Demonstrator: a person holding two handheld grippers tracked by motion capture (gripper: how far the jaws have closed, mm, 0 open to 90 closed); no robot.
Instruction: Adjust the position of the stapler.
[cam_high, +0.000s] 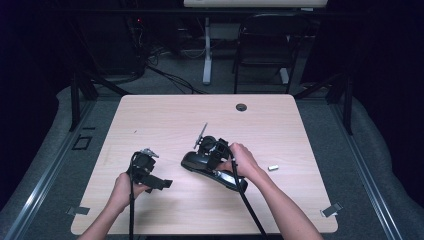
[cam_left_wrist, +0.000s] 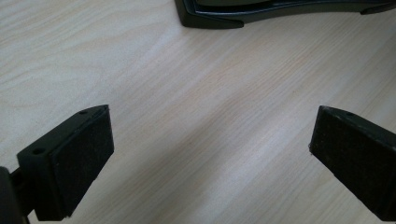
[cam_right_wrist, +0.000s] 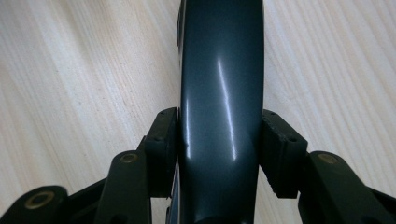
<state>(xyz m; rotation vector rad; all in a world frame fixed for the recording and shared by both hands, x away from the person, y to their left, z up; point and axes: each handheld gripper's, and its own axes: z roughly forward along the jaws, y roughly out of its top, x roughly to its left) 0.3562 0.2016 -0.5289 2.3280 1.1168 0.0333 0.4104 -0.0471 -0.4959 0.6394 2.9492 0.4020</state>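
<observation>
Two tongs are in my hands over the pale wood-grain counter (cam_high: 165, 115), one per hand. My right tongs (cam_right_wrist: 219, 149) are clamped on the long, glossy dark grey curved plastic body (cam_right_wrist: 222, 93) (it looks like a big stapler, though I cannot tell for sure): in the right gripper view a black pad presses each flank of it, and the body runs straight away from me between them. From the high view that same dark body (cam_high: 192, 161) lies near the middle of the counter, slanting toward my right side, with my right hand (cam_high: 243, 161) on top of the tongs. My left tongs (cam_left_wrist: 210, 140) stand wide apart, nothing between the pads but bare wood; they sit at the near left of the counter (cam_high: 162, 183), apart from the dark body, whose end shows at the top edge of the left gripper view (cam_left_wrist: 224, 18). A small white cylinder (cam_high: 273, 168) lies on the counter just beyond my right forearm.
</observation>
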